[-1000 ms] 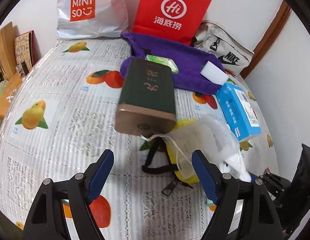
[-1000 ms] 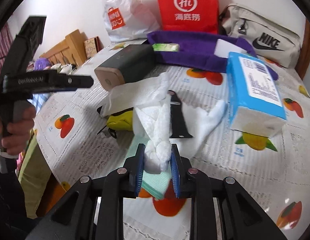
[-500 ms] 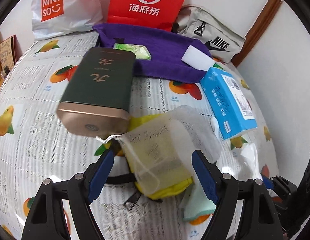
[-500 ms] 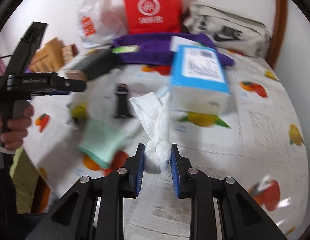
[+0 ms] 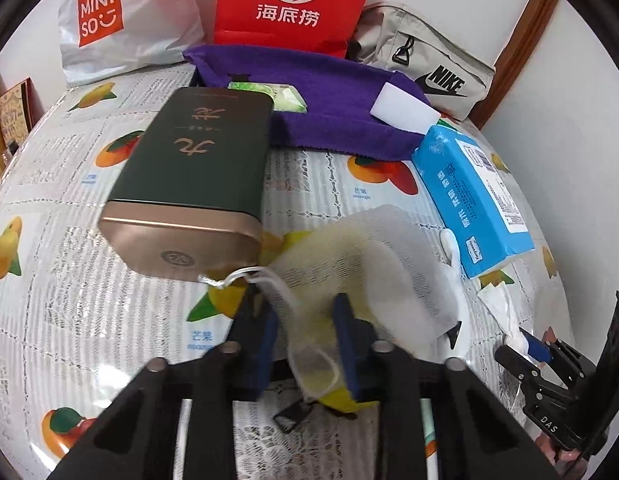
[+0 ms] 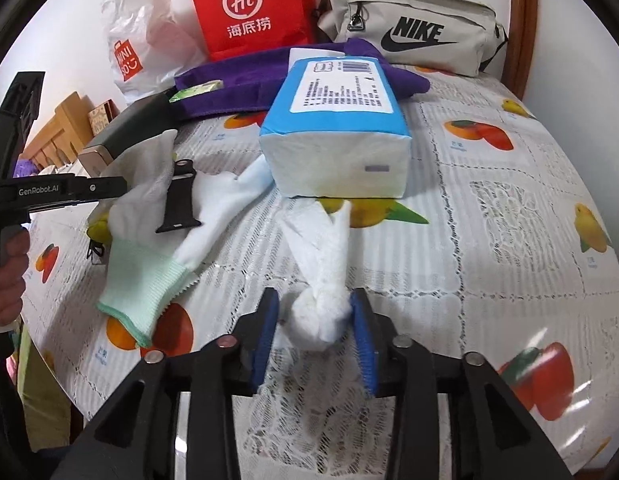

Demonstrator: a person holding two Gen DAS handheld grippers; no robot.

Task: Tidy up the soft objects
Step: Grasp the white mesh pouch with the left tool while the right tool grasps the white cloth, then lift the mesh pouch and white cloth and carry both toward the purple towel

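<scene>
both wrist views look steeply down, close over the table (image 5: 69, 320); both share the blue tissue pack (image 6: 337, 120).

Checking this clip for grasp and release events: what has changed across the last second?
The left gripper moved in over the mesh drawstring pouch and is closing on it. The right gripper carried the knotted tissue down before the blue tissue pack and is opening. Green tin and purple towel unmoved.

The mesh pouch (image 5: 361, 264) hides most of the yellow item (image 5: 337, 400) beneath it.
</scene>
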